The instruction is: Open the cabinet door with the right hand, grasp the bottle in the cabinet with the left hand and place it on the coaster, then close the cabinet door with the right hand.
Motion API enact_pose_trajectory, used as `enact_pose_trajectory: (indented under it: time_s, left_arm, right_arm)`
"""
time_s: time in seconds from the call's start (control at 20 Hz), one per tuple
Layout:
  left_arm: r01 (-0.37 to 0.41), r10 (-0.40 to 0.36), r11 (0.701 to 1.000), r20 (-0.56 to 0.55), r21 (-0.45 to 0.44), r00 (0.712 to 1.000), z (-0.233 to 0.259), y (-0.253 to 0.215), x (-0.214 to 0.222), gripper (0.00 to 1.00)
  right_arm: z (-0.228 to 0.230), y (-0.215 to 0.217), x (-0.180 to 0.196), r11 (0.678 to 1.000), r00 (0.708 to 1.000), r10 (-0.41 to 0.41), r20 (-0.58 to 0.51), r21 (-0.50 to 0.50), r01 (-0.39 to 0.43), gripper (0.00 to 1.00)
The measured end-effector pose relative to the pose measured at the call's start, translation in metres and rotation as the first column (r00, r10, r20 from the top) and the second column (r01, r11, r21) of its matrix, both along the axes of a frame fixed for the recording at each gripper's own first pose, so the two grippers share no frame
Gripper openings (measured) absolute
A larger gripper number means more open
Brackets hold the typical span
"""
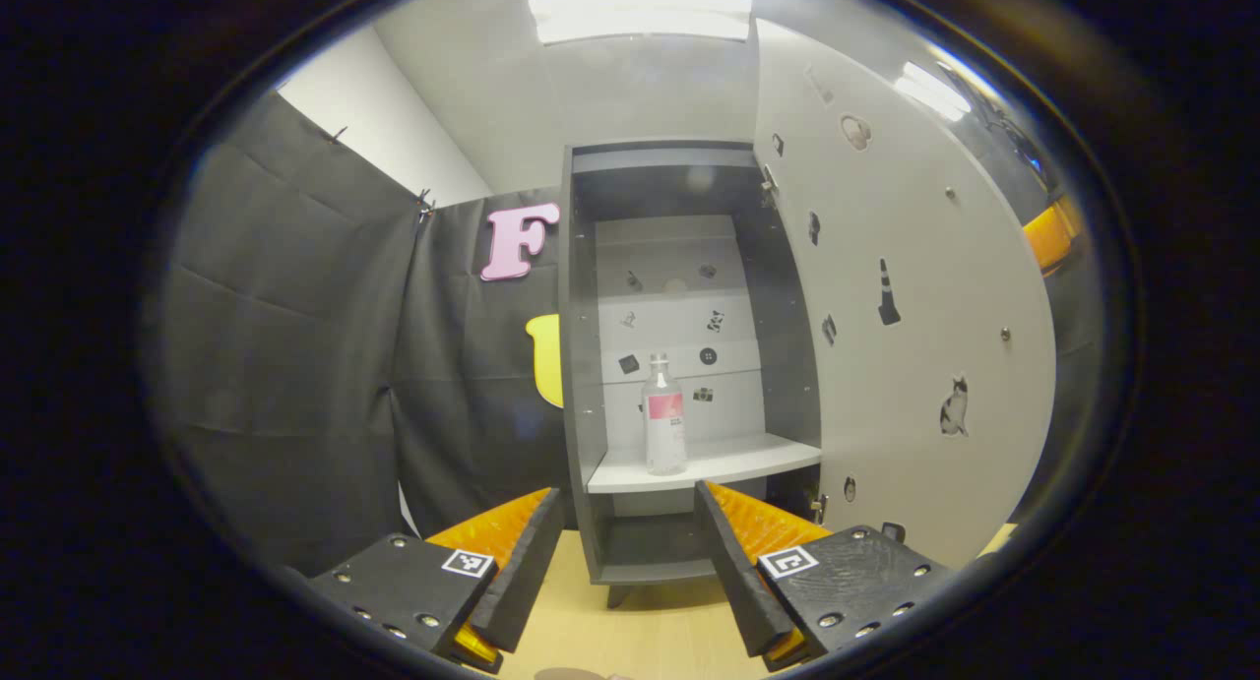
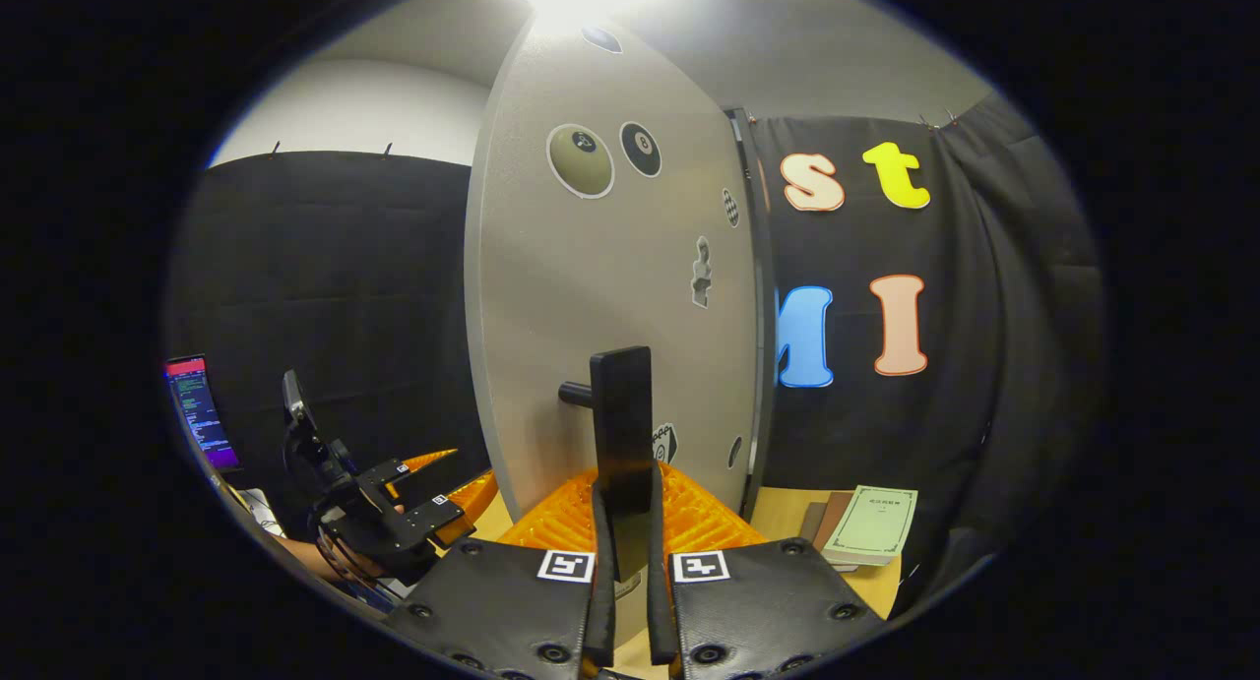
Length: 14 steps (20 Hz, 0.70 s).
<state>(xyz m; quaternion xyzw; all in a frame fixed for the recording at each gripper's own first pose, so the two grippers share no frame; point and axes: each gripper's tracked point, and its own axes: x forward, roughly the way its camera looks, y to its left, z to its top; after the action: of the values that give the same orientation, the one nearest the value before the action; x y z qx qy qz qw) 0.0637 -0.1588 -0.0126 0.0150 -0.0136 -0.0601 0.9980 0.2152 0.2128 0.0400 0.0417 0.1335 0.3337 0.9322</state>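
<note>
Left gripper: jaws stood wide open, empty, aimed at the cabinet opening.
Bottle: upright on the cabinet shelf, well ahead of the jaws and centred between them; probably light, clear plastic, smooth, best taken mid-body.
Right gripper: jaws clamped on the door handle of the open cabinet door.

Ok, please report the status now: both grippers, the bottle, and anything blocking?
Right hand-held gripper shut on door handle, door open. Left hand-held gripper open, short of bottle. Bottle upright on shelf. Path clear.
</note>
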Motion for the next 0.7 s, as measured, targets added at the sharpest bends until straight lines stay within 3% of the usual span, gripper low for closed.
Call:
enact_pose_trajectory:
  time_s: [0.3, 0.5, 0.7]
  left_arm:
    - [0.005, -0.005, 1.0, -0.002, 0.022, 1.0, 0.001, -0.016, -0.008, 0.8]
    - [-0.015, 0.015, 0.999, -0.004, 0.044, 1.0, 0.0, -0.021, -0.018, 0.8]
    - [-0.055, 0.056, 0.997, -0.016, 0.061, 0.998, -0.001, -0.026, -0.03, 0.8]
  right_arm:
    - [-0.005, -0.045, 0.023, 0.992, 0.992, -0.129, 0.001, -0.014, 0.129, 0.14]
    - [-0.008, -0.037, 0.026, 0.995, 0.996, -0.076, -0.037, 0.059, 0.078, 0.14]
    - [-0.009, -0.05, 0.025, 0.997, 0.997, -0.073, 0.001, 0.019, 0.073, 0.14]
